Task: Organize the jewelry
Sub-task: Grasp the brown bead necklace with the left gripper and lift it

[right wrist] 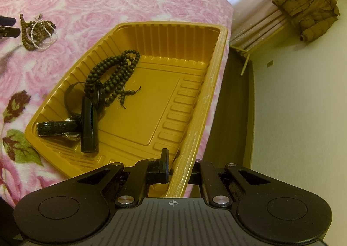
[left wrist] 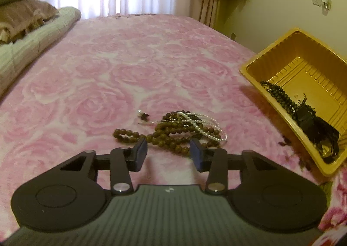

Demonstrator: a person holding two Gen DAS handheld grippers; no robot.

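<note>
Left hand-held gripper (left wrist: 168, 152), jaws apart, just short of tangled brown beads (left wrist: 171, 135) and pearl strand (left wrist: 200, 125): may snag both; right hand-held gripper (right wrist: 178, 164) clamps tray rim (right wrist: 196, 137) (tipping risk).

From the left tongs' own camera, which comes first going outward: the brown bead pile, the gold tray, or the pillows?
1. Brown bead pile, right at the tips of the open left tongs, pearl strand lying on top.
2. Gold tray, off to the right.
3. Pillows, far left, up the bed.
</note>
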